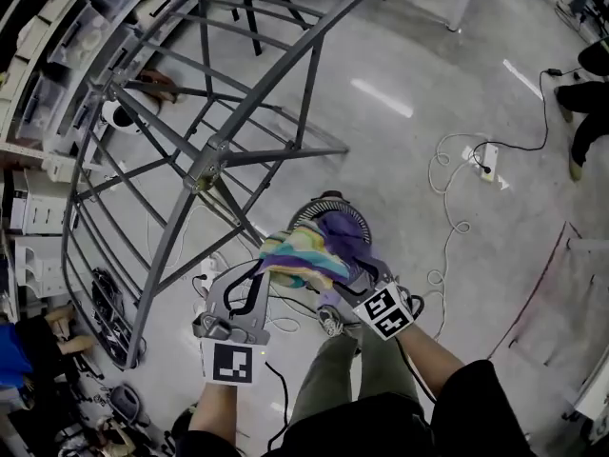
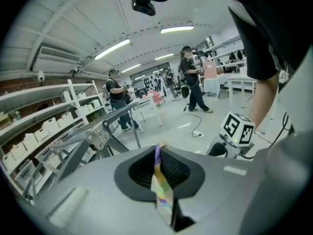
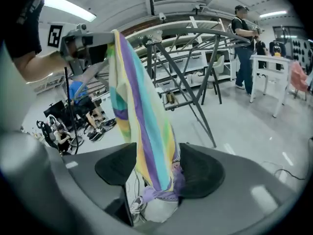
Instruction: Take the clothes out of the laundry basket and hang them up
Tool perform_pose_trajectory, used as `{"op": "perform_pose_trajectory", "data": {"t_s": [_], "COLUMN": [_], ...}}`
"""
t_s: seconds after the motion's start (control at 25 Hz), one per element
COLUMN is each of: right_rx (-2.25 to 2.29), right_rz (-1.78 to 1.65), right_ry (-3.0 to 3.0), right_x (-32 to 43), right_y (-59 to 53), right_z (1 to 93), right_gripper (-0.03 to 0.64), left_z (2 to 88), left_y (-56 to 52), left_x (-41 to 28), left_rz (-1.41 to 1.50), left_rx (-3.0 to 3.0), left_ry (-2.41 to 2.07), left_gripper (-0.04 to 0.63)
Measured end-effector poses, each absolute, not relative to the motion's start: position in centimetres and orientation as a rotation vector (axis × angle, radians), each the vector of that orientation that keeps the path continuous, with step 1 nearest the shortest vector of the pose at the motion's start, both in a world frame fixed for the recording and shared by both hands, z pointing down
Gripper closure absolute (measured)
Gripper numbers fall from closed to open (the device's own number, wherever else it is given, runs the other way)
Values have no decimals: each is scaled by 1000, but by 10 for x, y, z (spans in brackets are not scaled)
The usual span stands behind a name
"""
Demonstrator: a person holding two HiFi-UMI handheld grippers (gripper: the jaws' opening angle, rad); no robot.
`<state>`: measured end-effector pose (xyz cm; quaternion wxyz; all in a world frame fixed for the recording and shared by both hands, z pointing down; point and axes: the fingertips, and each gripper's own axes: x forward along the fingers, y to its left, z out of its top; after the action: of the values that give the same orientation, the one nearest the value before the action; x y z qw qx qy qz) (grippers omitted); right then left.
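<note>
**Garment lifted clear of the basket, in front of the grey tubular metal drying rack [image 1: 205, 155].** The left gripper [image 1: 265, 267] has its jaws fully closed on a thin edge of the pastel-striped cloth garment [image 1: 300, 255]. The right gripper [image 1: 344, 274], on the side away from the rack, grips a thicker bunch of the same garment, so its jaws are only partly closed. Gripping at two separate points spreads the fabric between the grippers, probably so it can be draped over a rack bar. The round dark laundry basket [image 1: 319, 203] stands on the floor near the rack's foot, below the garment. Hanging is not yet done.
</note>
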<state>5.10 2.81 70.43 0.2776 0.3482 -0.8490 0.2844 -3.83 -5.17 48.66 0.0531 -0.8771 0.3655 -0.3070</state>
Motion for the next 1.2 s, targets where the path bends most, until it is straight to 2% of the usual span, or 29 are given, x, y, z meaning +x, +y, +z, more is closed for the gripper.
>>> {"op": "perform_pose_trajectory", "data": {"t_s": [0.24, 0.44, 0.96, 1.0, 1.04, 1.08, 1.2], "right_rx": [810, 927, 1333, 1361, 1389, 1409, 1419], "right_rz": [824, 870, 691, 685, 673, 659, 662], "right_ry": [-2328, -2343, -2194, -2177, -2169, -2168, -2169], "right_x": [-11, -47, 11, 18, 24, 30, 47], "right_y": [75, 69, 23, 24, 26, 28, 38], "right_z": [691, 675, 630, 630, 630, 629, 622], "right_gripper": [337, 337, 353, 378, 460, 577, 594], "left_z": [462, 433, 358, 355, 355, 355, 360], "left_y": [-55, -52, -37, -37, -35, -34, -33], "left_x": [-28, -15, 14, 15, 15, 14, 9], "left_rz": [-965, -947, -741, -735, -732, -731, -748], "left_rx": [-2671, -2668, -2694, -2692, -2689, -2684, -2668], "left_ry": [1174, 1147, 1027, 1023, 1020, 1019, 1041], "left_gripper": [584, 584, 584, 584, 583, 583, 583]}}
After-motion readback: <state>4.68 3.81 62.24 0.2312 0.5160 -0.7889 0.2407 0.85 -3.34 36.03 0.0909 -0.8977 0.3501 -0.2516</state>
